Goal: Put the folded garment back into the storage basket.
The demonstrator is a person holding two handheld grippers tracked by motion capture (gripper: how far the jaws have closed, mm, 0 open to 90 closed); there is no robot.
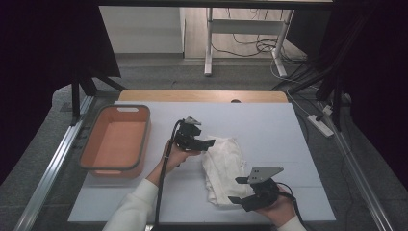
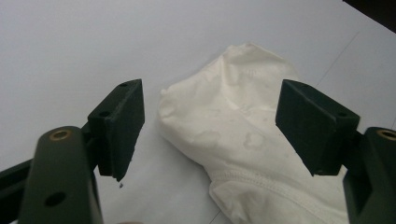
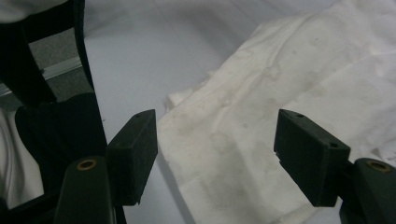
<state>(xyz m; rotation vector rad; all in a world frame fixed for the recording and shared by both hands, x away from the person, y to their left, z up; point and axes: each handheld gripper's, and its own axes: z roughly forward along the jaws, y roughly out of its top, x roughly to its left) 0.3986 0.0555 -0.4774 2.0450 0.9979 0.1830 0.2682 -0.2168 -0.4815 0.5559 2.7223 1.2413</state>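
High view: A white cloth (image 1: pixel 223 169) is lying crumpled near the middle of the pale table (image 1: pixel 269 125), with an orange bin (image 1: pixel 115 139) standing well apart at the table's left side. The left gripper (image 1: pixel 208 143) is being held at the cloth's far left corner, and the right gripper (image 1: pixel 239 190) is being held at its near right edge. The two grippers are being positioned at opposite ends of the cloth, probably so that it can be taken up at two points and spread or folded. The bin is judged to be the likely destination, though this cannot be confirmed.

Left gripper view: The jaws are being held wide apart, with nothing between the pads (image 2: pixel 123 126). The rounded end of the cloth (image 2: pixel 243 126) is lying flat on the table just ahead of and between them. The jaws are straddling the fabric's bulge, so a closing motion would pinch that end. No contact is being made yet.

Right gripper view: The jaws are likewise being held released, with the pads (image 3: pixel 137 149) clear of the fabric. A hemmed edge of the cloth (image 3: pixel 261 121) is lying beneath the gap. The gripper is being aligned over the seam, presumably because a stitched edge offers a firmer hold than loose folds.
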